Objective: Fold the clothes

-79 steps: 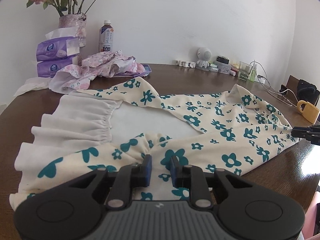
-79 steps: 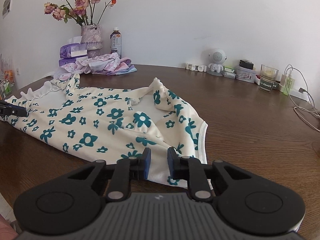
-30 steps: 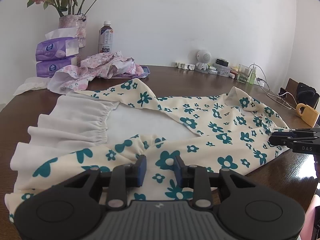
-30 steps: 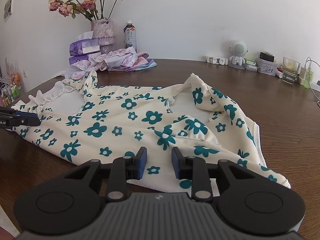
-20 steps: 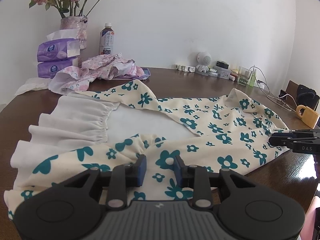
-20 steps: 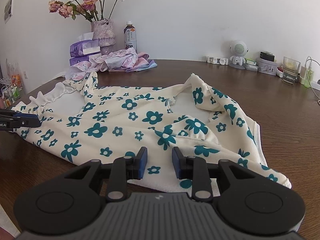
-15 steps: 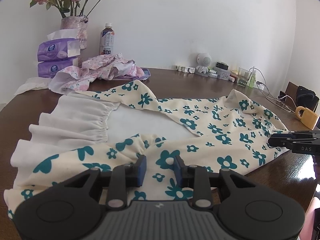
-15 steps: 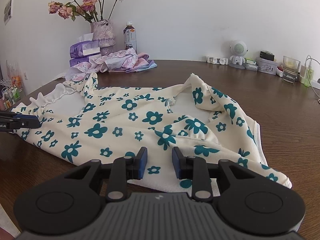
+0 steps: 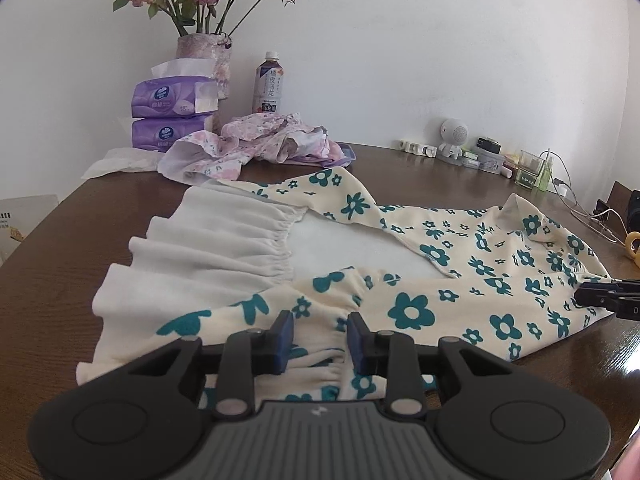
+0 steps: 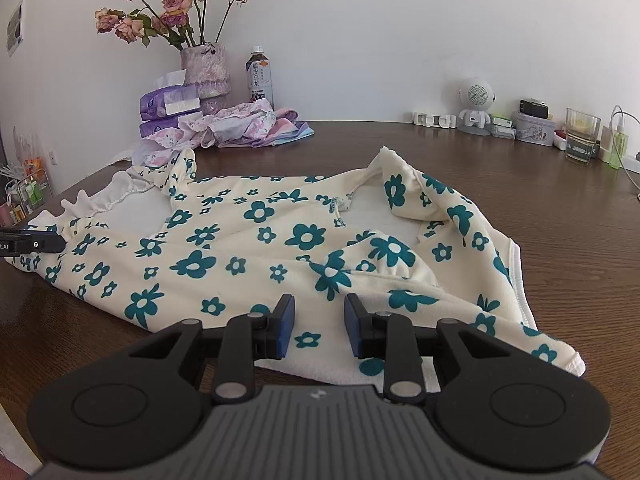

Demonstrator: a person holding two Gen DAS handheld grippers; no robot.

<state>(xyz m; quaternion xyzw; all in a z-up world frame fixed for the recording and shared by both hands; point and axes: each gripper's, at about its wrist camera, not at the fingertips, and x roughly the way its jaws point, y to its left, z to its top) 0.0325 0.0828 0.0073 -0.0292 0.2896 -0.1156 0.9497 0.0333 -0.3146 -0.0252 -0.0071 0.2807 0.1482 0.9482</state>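
A cream dress (image 9: 412, 312) printed with teal flowers lies spread across the brown table (image 9: 60, 280), its white ruffled lining turned up at the left. My left gripper (image 9: 318, 340) stands open just over the gathered seam at the dress's near edge; cloth shows in the gap but the fingers do not pinch it. In the right wrist view the same dress (image 10: 260, 240) reaches from left to right. My right gripper (image 10: 319, 328) is open above its near hem. Each gripper's tip shows in the other's view: the right gripper (image 9: 608, 300) and the left gripper (image 10: 32, 244).
At the back left are a pile of pink floral clothes (image 9: 256, 148), two purple tissue packs (image 9: 168, 120), a vase of roses (image 9: 208, 60) and a bottle (image 9: 270, 84). A small white robot figure (image 10: 476, 104), a glass (image 10: 582, 132) and cables line the back right.
Both grippers were shut on the dress's edge 2.6 s ago and have since opened and let it go. Over the last second they have barely moved.
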